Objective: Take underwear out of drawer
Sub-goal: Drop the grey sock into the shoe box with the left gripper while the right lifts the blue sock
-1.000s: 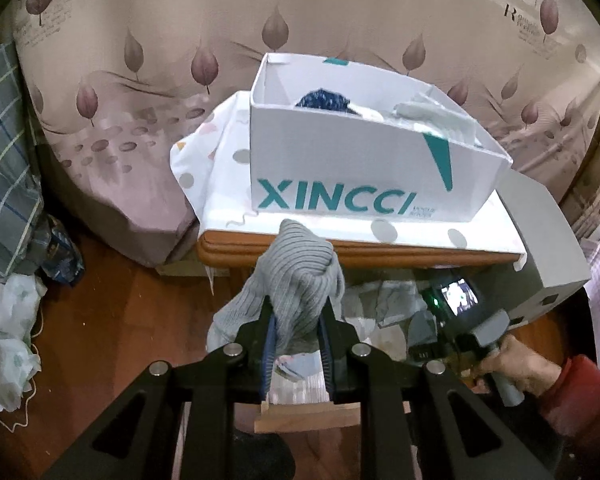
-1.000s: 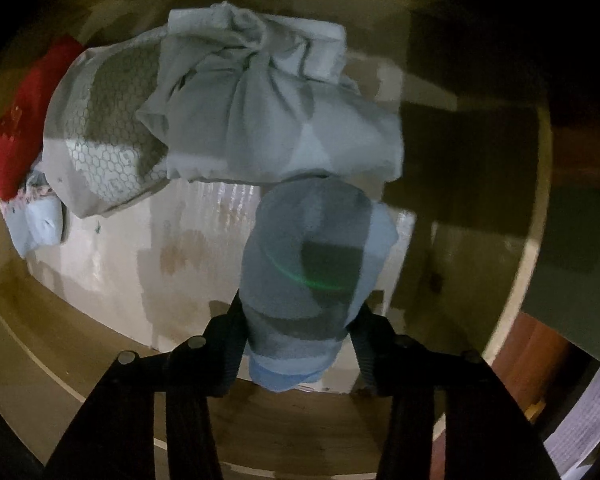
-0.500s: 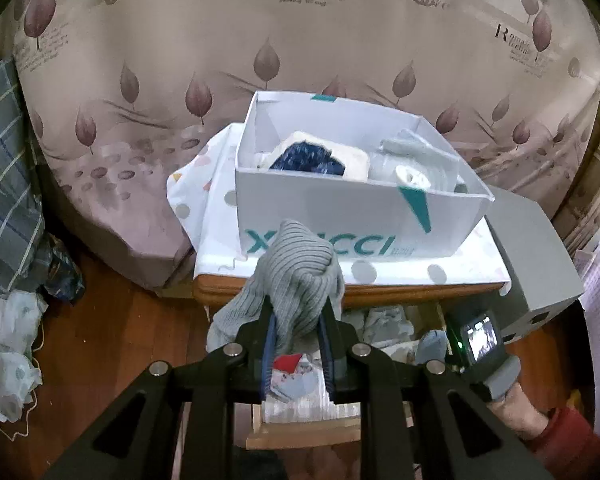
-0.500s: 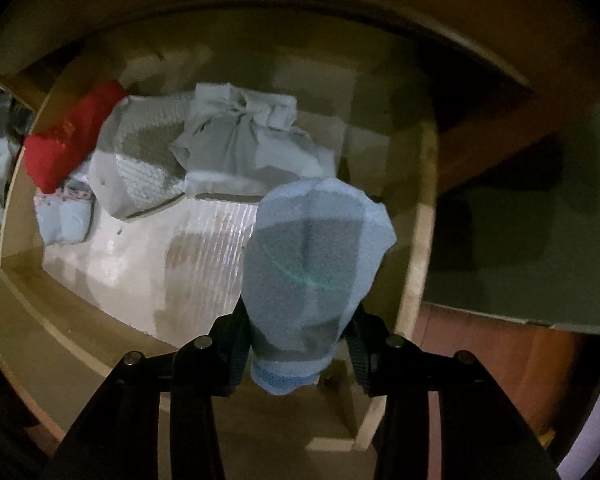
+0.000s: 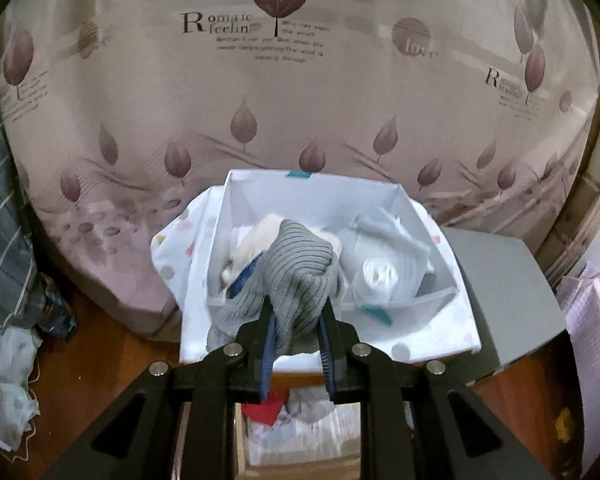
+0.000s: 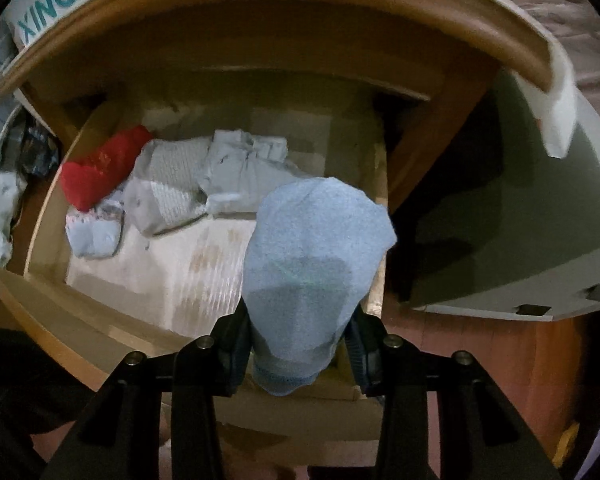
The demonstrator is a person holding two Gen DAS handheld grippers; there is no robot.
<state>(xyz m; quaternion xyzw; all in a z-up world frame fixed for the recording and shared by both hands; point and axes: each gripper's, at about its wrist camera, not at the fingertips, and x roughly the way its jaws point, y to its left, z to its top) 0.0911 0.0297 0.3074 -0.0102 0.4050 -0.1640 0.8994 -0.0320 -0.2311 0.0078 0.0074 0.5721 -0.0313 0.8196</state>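
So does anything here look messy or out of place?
Mostly the drawer: the clothes left in it, a red piece and pale ones, lie crumpled in its far left part, not folded. Crumpled cloth also lies on the floor. Nothing looks spilled or broken.

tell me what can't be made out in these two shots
- Left wrist view: white box contents partly hidden by the grey ribbed garment in the left gripper.
- Right wrist view: drawer floor behind the blue garment in the right gripper; drawer's back is dark.
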